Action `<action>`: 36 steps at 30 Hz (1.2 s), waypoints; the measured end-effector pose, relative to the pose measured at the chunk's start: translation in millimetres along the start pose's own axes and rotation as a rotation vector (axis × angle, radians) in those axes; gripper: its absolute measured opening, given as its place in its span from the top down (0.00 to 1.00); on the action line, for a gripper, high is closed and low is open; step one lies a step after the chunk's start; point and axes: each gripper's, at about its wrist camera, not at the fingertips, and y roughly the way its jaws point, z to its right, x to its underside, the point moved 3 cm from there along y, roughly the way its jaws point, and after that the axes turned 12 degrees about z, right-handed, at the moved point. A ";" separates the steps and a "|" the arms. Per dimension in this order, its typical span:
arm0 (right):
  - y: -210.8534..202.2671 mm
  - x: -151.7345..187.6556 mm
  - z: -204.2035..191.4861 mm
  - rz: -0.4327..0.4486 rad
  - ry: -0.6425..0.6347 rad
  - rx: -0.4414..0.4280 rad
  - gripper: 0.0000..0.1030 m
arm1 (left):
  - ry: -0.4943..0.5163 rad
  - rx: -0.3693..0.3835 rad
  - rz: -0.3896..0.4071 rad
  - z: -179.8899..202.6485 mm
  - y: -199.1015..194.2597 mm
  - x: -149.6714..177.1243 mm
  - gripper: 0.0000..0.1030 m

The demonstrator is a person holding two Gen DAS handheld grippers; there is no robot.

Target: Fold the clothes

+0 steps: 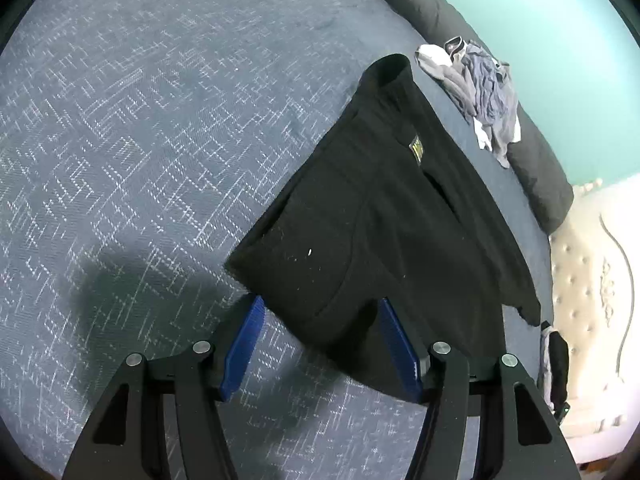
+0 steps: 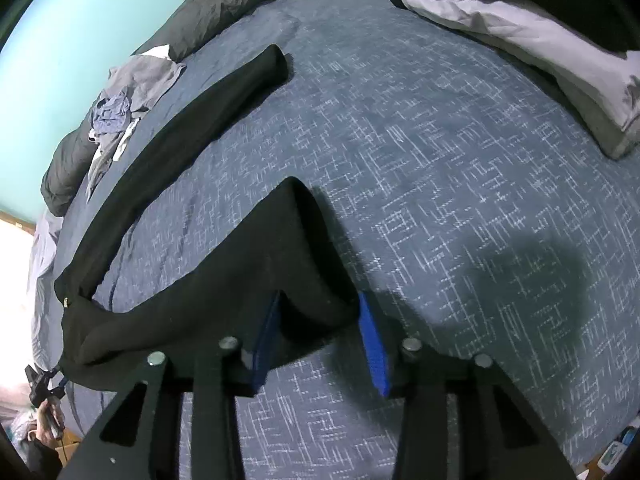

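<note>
Left wrist: black trousers (image 1: 384, 216) flat on bedspread; left hand-held gripper (image 1: 320, 312) spread astride corner.

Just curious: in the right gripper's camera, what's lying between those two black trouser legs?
Nothing but bare blue patterned bedspread between the two legs of the black trousers, seen in the right wrist view.

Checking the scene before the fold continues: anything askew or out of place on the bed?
The black trousers lie unevenly: one leg stretches straight toward the pillows, the other is bunched between the right gripper fingers. A crumpled grey clothes pile sits unfolded at the bed edge. White lint specks dot the trousers. No damage visible.
</note>
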 end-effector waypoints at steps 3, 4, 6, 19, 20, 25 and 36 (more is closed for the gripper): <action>1.3 0.2 0.5 0.003 0.004 0.002 0.73 | -0.013 -0.002 0.012 -2.2 3.0 -3.1 0.39; 1.4 0.0 0.0 0.004 0.004 0.002 0.77 | -0.025 0.001 0.014 -4.2 3.6 -4.3 0.40; -0.1 -1.6 -1.0 0.009 0.005 -0.005 0.81 | -0.037 0.005 0.020 -7.2 3.8 -6.5 0.50; -37.9 -26.9 -23.5 0.099 -0.028 -0.070 0.92 | 0.036 0.079 0.097 17.1 -40.3 -25.5 0.93; -44.0 -29.7 -26.8 0.107 -0.034 -0.077 0.93 | 0.040 0.084 0.103 18.5 -44.8 -27.1 0.93; -66.5 -33.5 -30.6 0.131 -0.042 -0.090 0.93 | 0.045 0.110 0.127 22.9 -62.6 -30.4 0.94; -34.2 29.9 18.2 -0.020 -0.004 -0.027 0.93 | -0.036 0.065 0.069 -22.0 -37.7 2.6 0.93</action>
